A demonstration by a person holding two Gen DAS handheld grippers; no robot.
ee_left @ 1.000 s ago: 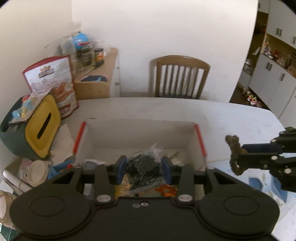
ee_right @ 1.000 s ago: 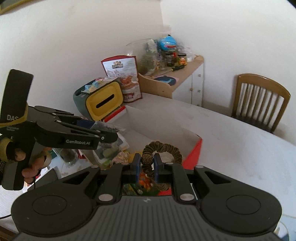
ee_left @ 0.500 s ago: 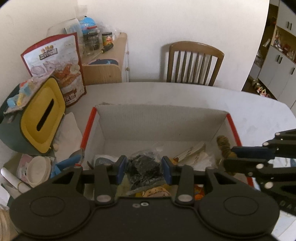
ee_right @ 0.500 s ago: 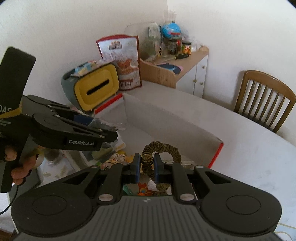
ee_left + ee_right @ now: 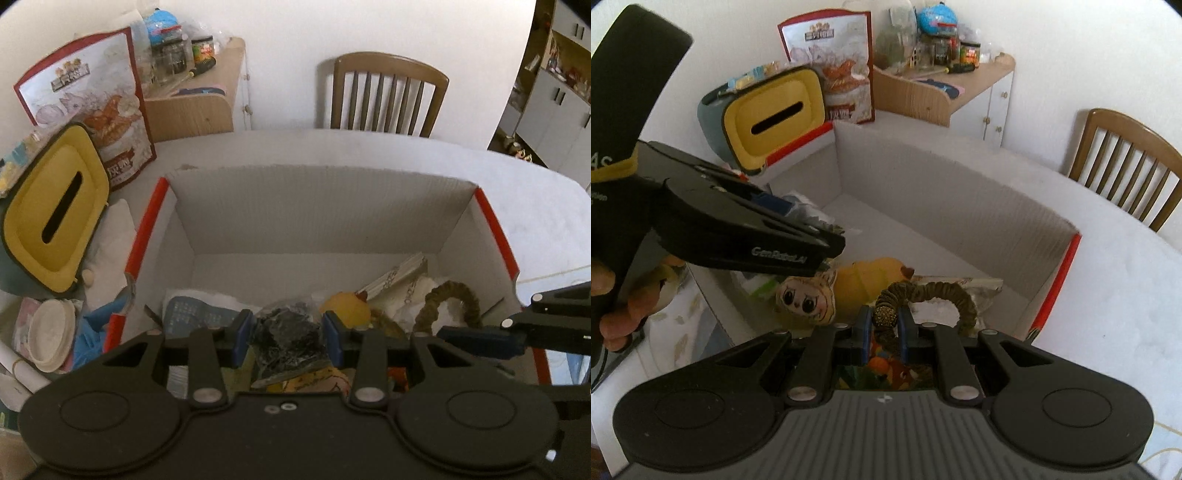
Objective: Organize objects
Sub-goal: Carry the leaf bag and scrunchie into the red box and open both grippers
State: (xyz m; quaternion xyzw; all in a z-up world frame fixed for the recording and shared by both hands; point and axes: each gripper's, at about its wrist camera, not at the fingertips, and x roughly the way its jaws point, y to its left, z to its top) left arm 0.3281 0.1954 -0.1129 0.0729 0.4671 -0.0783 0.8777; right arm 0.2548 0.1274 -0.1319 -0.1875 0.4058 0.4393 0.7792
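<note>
Scrunchie (image 5: 923,295) — olive-brown, ruched, gold-beaded knot

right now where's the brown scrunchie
The brown scrunchie is pinched in the right gripper, held inside the near right part of the cardboard box, just right of the yellow plush toy.

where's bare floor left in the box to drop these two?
Free: the box floor along its far wall, and the far-left corner. Crowded: the near half, with the yellow toy, doll face and papers. The table right of the box is bare too.
</note>
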